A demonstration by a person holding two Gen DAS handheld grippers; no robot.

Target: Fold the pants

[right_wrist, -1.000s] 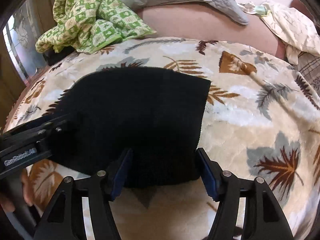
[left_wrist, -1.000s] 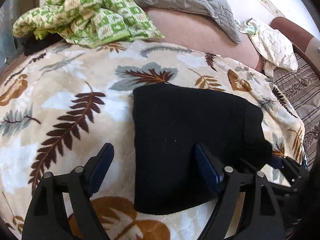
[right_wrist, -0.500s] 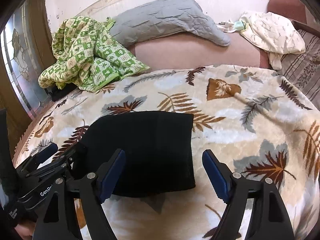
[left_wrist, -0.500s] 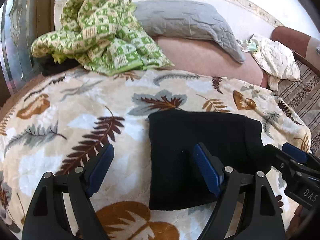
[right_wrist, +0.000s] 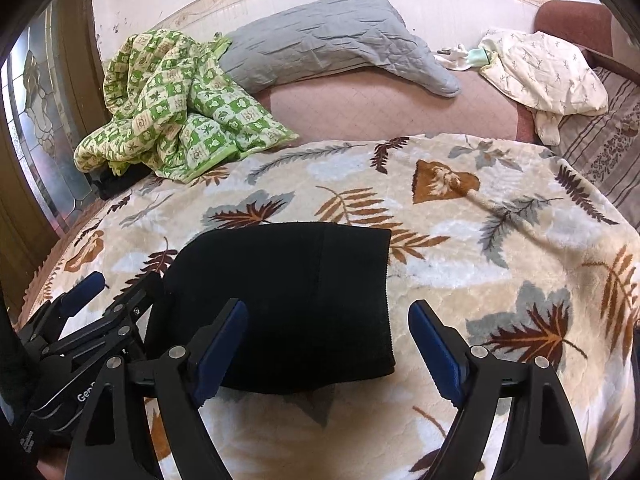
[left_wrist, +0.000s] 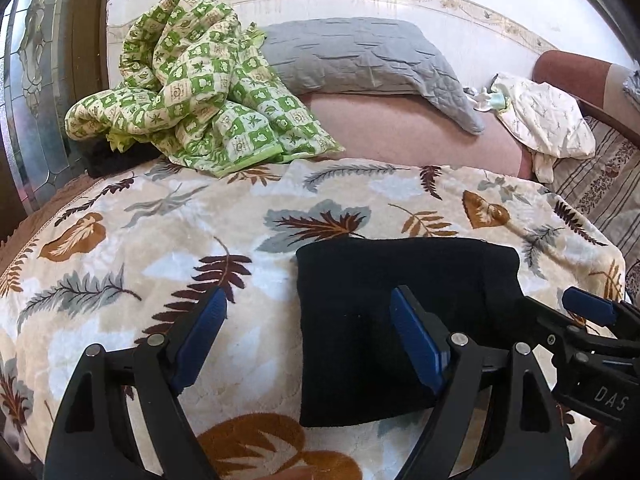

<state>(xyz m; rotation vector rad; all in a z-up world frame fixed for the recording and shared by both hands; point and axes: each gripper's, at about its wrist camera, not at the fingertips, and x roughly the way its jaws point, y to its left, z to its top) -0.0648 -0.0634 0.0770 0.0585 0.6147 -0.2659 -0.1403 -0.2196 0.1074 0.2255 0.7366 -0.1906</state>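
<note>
The black pants [left_wrist: 384, 312] lie folded into a flat rectangle on the leaf-print blanket [left_wrist: 168, 240]; they also show in the right wrist view [right_wrist: 292, 300]. My left gripper [left_wrist: 308, 336] is open and empty, held above the pants' left edge. My right gripper [right_wrist: 328, 344] is open and empty, above the pants' near right corner. Each gripper shows in the other's view: the right one [left_wrist: 588, 344] at the pants' right side, the left one [right_wrist: 84, 320] at their left side. Neither touches the cloth.
A crumpled green checked quilt [left_wrist: 192, 92] lies at the back left. A grey pillow [left_wrist: 360, 56] and a cream cloth [left_wrist: 544, 120] lie on the pink sofa seat [left_wrist: 400, 128] behind. A glass door [left_wrist: 28, 80] stands at left.
Both grippers have pulled back and risen away from the folded pants, which now look smaller and farther. The right gripper has opened wider. The pants have stayed flat on the blanket.
</note>
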